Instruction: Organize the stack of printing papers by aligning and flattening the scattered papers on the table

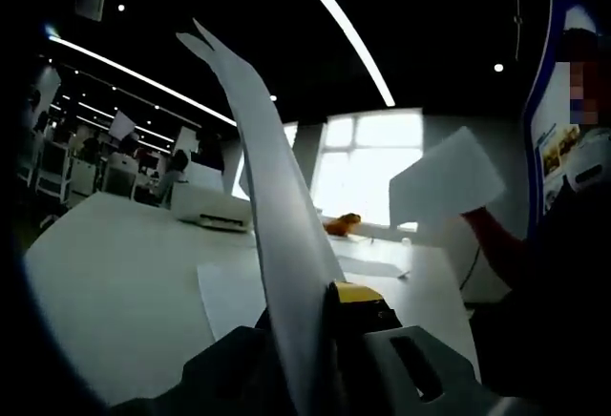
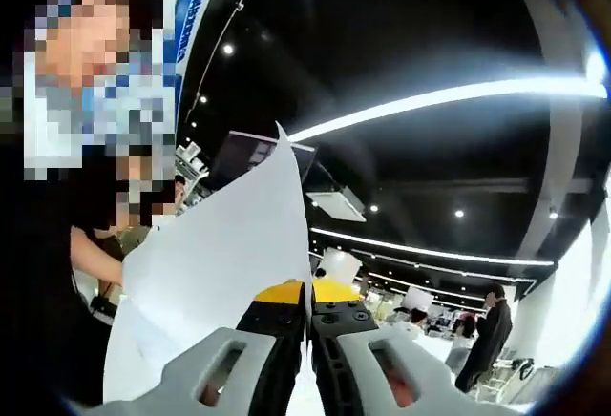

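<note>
In the left gripper view my left gripper [image 1: 320, 344] is shut on a white sheet of paper [image 1: 263, 177]. I see that sheet edge-on, rising up and to the left, its top corners splayed. Another sheet [image 1: 444, 185] hangs in the air at the right, beside a person's arm [image 1: 492, 239]. One more sheet [image 1: 232, 294] lies flat on the white table [image 1: 115, 273]. In the right gripper view my right gripper [image 2: 307, 325] is shut on a white sheet [image 2: 224, 254] that spreads up and to the left of the jaws.
A white box-like machine [image 1: 215, 209] and a small orange object [image 1: 342, 223] stand at the table's far side. A person [image 1: 563, 244] stands close at the right. Other people [image 2: 487, 335] stand far off in the room.
</note>
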`<state>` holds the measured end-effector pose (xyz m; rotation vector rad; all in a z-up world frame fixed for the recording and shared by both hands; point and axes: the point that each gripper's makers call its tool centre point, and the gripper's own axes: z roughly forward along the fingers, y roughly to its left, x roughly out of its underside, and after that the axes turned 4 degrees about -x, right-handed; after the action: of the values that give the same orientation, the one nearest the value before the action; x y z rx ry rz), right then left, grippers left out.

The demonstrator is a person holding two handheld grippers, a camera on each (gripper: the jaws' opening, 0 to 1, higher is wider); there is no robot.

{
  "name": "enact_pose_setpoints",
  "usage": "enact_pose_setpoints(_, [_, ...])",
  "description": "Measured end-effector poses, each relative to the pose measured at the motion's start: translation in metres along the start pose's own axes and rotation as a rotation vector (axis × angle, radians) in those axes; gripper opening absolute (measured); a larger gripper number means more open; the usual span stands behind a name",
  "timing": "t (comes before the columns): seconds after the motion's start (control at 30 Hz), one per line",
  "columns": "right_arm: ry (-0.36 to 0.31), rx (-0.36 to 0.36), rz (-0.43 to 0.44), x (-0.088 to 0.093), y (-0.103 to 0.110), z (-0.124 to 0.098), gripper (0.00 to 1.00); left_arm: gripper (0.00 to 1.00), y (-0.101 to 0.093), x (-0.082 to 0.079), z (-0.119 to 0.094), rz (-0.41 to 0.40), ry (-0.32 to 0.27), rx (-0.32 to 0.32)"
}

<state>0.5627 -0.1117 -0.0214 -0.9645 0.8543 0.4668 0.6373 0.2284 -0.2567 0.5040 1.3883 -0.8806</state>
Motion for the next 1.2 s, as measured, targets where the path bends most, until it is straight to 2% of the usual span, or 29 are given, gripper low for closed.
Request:
enact_pose_setpoints(0.5, [0.060, -0.109, 0.012, 0.010, 0.014, 0.016, 0.00, 0.07, -0.001, 0.000, 0.000, 0.003, 0.000, 0.004])
enact_pose_setpoints(0.73, [0.088, -0.199, 0.027, 0.021, 0.023, 0.028, 0.00, 0.07, -0.001, 0.000, 0.000, 0.004, 0.000, 0.005])
enact_pose_setpoints(1.03, [0.087, -0.339, 0.015, 0.028, 0.054, 0.044, 0.00, 0.07, -0.001, 0.000, 0.000, 0.004, 0.000, 0.007])
enact_pose_setpoints(1.2, [0.071, -0.391, 0.002, 0.023, 0.068, 0.048, 0.00, 0.07, -0.001, 0.000, 0.000, 0.005, -0.001, 0.008])
